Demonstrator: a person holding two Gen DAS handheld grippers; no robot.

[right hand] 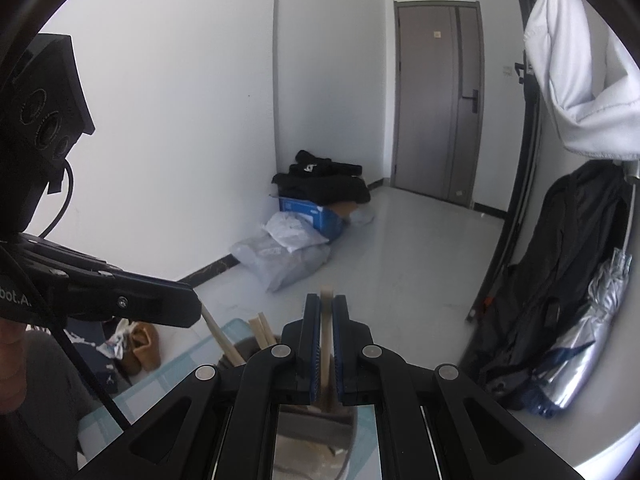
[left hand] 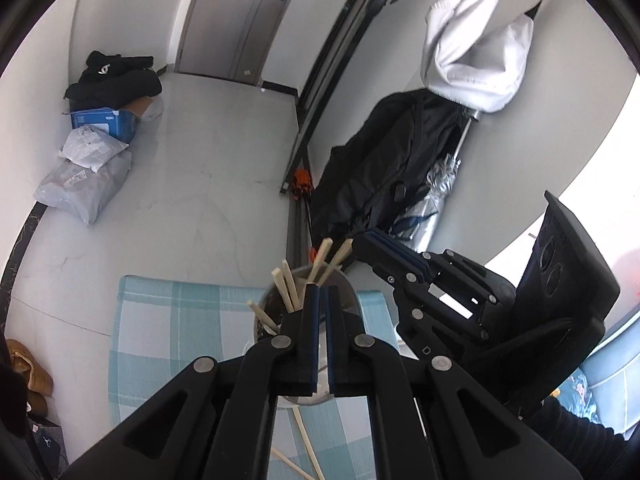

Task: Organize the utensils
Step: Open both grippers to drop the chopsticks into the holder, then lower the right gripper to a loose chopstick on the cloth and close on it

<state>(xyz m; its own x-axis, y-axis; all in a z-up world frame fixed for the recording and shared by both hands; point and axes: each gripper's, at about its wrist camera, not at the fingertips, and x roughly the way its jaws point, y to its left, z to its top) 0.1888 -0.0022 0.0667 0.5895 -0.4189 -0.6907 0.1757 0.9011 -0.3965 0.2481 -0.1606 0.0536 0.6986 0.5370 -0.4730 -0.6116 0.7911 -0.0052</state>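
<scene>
A metal cup point(left hand: 346, 286) with several wooden chopsticks point(left hand: 289, 288) standing in it rests on a blue-and-white checked cloth point(left hand: 168, 320). My left gripper point(left hand: 322, 292) hovers right over the cup, shut, with nothing visible between its pads. My right gripper point(right hand: 326, 300) is shut on one chopstick point(right hand: 325, 344), which stands upright between the pads above the cup point(right hand: 248, 348). In the left wrist view the right gripper point(left hand: 358, 242) reaches in from the right beside two raised chopstick ends point(left hand: 340, 254). The left gripper point(right hand: 194, 312) also shows at the left of the right wrist view.
Two loose chopsticks point(left hand: 305, 434) lie on the cloth in front of the cup. On the floor are grey parcels point(left hand: 84, 184), a blue box point(left hand: 102, 122) under black clothes, and brown shoes point(left hand: 34, 372). A black jacket point(left hand: 384, 160) and an umbrella hang at right.
</scene>
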